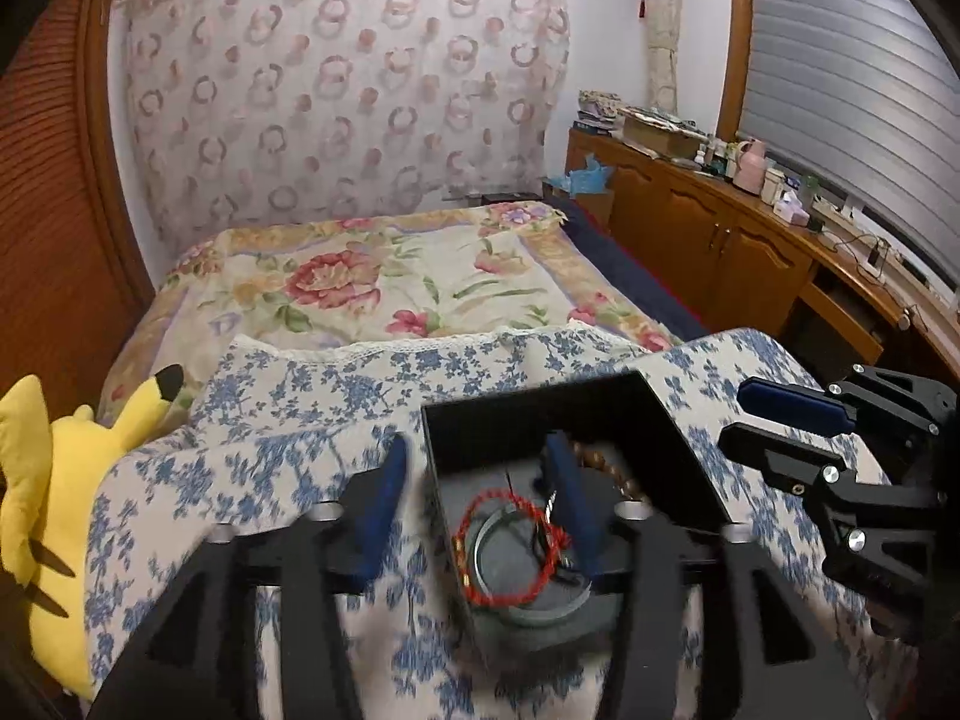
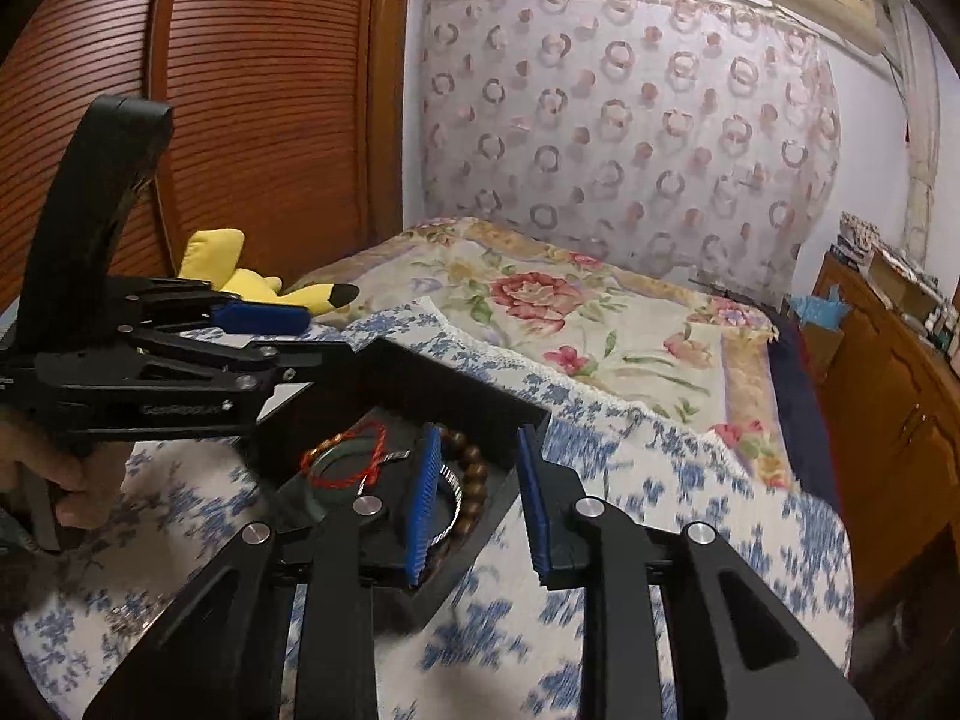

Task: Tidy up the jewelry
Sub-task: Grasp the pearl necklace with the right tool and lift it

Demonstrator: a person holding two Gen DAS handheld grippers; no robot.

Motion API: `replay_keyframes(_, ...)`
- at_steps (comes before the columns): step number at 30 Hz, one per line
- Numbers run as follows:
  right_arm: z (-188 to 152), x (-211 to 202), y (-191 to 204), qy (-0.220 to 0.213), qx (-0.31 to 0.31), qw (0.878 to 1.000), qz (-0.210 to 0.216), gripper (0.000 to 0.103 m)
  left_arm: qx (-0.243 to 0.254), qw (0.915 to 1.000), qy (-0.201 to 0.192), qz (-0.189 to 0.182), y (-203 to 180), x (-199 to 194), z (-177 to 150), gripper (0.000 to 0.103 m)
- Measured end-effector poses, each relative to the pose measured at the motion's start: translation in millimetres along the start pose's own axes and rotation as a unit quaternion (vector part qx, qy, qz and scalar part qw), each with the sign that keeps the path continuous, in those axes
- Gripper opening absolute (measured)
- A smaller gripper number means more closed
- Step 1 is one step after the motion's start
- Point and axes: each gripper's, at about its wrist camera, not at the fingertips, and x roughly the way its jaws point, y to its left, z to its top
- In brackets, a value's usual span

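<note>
A black open jewelry box (image 1: 606,402) sits on the blue-flowered cloth, also in the right wrist view (image 2: 420,384). Inside lie a red cord bracelet (image 1: 510,552) (image 2: 348,462), a silver bangle (image 1: 528,606), a brown wooden bead bracelet (image 1: 606,468) (image 2: 474,474) and a metal band (image 2: 450,492). My left gripper (image 1: 480,498) is open, its fingers straddling the box's left wall. My right gripper (image 2: 480,498) is open, its fingers straddling the box's right wall; it shows at the right of the left wrist view (image 1: 774,420).
The blue-flowered cloth (image 1: 300,420) covers the surface under the box. A yellow plush toy (image 1: 54,480) lies at the left. Behind is a bed with a floral cover (image 1: 390,282). A wooden cabinet (image 1: 720,228) with small items runs along the right wall.
</note>
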Motion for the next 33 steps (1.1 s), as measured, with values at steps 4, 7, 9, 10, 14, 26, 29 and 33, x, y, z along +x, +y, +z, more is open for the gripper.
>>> replay_keyframes(4,-15.7,-18.3,8.4,-0.002,0.007,1.0,0.011,0.028,0.015,0.9998,-0.013,0.004,-8.0,-25.4,-21.0,0.083)
replay_keyframes(7,-28.5,-32.2,17.1,-0.001,0.008,1.0,0.018,0.028,0.027,0.9993,-0.025,0.005,-15.8,-43.9,-36.1,0.089)
replay_keyframes(9,-34.2,-38.5,21.4,0.002,0.009,1.0,0.021,0.028,0.027,0.9993,-0.027,0.003,-19.1,-53.0,-44.5,0.094)
replay_keyframes(10,-39.1,-42.7,25.2,0.004,0.008,1.0,0.024,0.028,0.026,0.9992,-0.029,0.0,-21.0,-59.8,-51.0,0.095)
replay_keyframes(14,-54.2,-53.2,34.7,0.014,0.008,0.999,0.032,0.028,0.022,0.9991,-0.032,-0.015,-23.5,-78.7,-69.8,0.095)
replay_keyframes(26,-82.8,-58.5,80.9,0.058,-0.017,0.993,0.096,0.028,0.005,0.9997,-0.023,-0.006,-18.9,-116.6,-124.8,0.095)
replay_keyframes(29,-85.5,-53.0,98.2,0.073,-0.038,0.99,0.111,0.028,0.0,0.9998,-0.018,-0.005,-11.8,-123.5,-135.1,0.095)
replay_keyframes(33,-88.5,-42.3,114.0,0.1,-0.063,0.986,0.117,0.028,-0.006,0.9999,-0.013,0.005,0.2,-133.3,-147.4,0.095)
